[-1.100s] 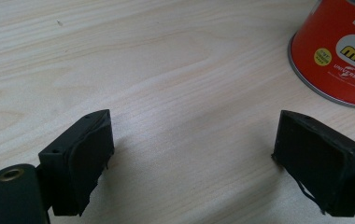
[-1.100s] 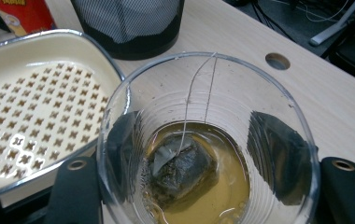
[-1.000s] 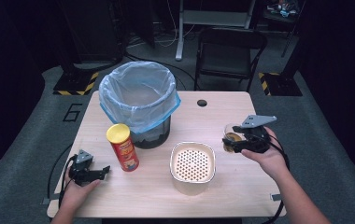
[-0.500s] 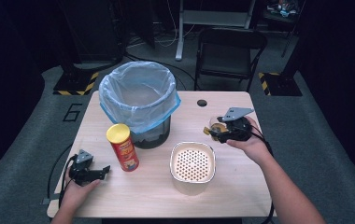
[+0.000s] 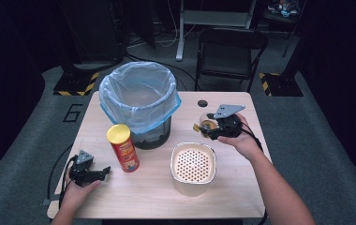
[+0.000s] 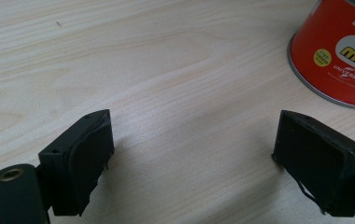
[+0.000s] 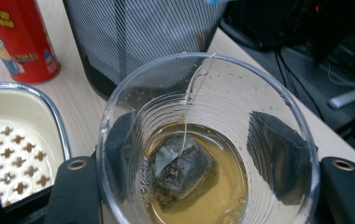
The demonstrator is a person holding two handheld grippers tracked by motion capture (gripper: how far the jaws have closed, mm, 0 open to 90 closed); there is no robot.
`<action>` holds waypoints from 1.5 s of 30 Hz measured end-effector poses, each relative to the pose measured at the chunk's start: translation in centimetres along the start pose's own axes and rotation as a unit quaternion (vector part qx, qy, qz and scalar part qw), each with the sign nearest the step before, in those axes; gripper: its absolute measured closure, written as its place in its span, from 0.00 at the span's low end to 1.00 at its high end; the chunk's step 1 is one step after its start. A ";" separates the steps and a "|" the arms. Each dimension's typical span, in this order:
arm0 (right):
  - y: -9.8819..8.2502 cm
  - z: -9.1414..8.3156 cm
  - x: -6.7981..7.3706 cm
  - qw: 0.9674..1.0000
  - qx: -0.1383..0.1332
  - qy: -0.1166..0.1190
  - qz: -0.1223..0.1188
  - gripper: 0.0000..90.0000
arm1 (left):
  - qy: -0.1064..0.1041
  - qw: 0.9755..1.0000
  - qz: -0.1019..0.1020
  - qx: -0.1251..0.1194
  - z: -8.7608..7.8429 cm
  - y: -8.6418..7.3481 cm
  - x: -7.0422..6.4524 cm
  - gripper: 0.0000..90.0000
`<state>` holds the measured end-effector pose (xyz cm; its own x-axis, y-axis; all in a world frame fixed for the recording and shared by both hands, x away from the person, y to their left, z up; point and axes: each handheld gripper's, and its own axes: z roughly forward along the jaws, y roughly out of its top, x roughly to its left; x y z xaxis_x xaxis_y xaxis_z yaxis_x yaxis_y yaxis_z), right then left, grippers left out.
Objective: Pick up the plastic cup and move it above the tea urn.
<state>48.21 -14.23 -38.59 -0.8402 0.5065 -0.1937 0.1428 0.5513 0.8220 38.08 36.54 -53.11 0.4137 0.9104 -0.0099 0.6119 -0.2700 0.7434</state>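
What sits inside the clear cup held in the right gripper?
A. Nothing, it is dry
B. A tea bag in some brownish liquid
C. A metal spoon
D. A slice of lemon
B: the right gripper view shows a soaked tea bag lying in shallow amber liquid inside the clear cup, its string running up the wall.

tongs: left tongs (image 5: 105,172), right tongs (image 5: 199,127) | black; grey three-cornered plates; black cables; brass screws

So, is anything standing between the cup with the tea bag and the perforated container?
Nothing visible does. The right tool holds the clear cup just above and right of the perforated container, with bare table around it.
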 end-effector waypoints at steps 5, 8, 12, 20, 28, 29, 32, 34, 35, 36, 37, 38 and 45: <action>0.2 0.1 0.3 1.000 -0.017 0.002 -0.011 0.40 | 0.000 1.000 0.000 0.000 0.0 0.0 0.0 0.13; 0.6 0.0 1.0 0.999 -0.031 -0.001 -0.042 0.40 | 0.000 1.000 0.000 0.000 0.0 0.0 0.0 0.13; 0.8 0.0 1.6 0.997 -0.040 -0.007 -0.065 0.40 | 0.000 1.000 0.000 0.000 0.0 0.0 0.0 0.13; 1.3 0.2 3.2 0.989 -0.047 -0.035 -0.139 0.40 | -0.001 1.000 -0.001 0.000 0.0 0.0 0.0 0.13; 1.2 0.5 3.7 0.982 -0.037 -0.048 -0.179 0.40 | -0.001 1.000 0.000 0.000 0.0 0.0 0.0 0.13; 1.2 0.6 4.0 0.980 -0.037 -0.050 -0.192 0.40 | -0.002 1.000 -0.002 -0.001 0.0 0.0 -0.1 0.13; 1.1 0.6 4.3 0.976 -0.036 -0.057 -0.209 0.40 | -0.002 1.000 -0.003 -0.001 0.0 0.0 -0.1 0.13; 1.1 0.6 4.8 0.969 -0.032 -0.066 -0.234 0.40 | -0.002 1.000 -0.003 -0.001 0.0 0.0 -0.1 0.13; 1.1 0.6 5.5 0.963 -0.032 -0.074 -0.259 0.40 | -0.001 1.000 -0.001 -0.001 0.0 0.0 -0.1 0.13; 1.1 0.6 5.5 0.963 -0.032 -0.074 -0.259 0.40 | -0.001 1.000 -0.001 -0.001 0.0 0.0 -0.1 0.13; 1.0 0.5 6.2 0.953 -0.028 -0.087 -0.290 0.40 | -0.002 1.000 -0.003 -0.001 0.0 0.0 -0.1 0.13; 1.0 0.5 6.2 0.953 -0.028 -0.087 -0.290 0.40 | -0.002 1.000 -0.003 -0.001 0.0 0.0 -0.1 0.13; 0.4 0.5 8.8 0.893 -0.007 -0.138 -0.429 0.40 | -0.002 1.000 -0.003 -0.001 0.0 0.0 -0.1 0.13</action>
<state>41.15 -9.22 -40.21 -0.4760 0.0464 -0.8782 -0.5004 0.8069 0.3139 38.07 36.47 -53.14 0.4135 0.9103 -0.0170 0.6127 -0.2644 0.7448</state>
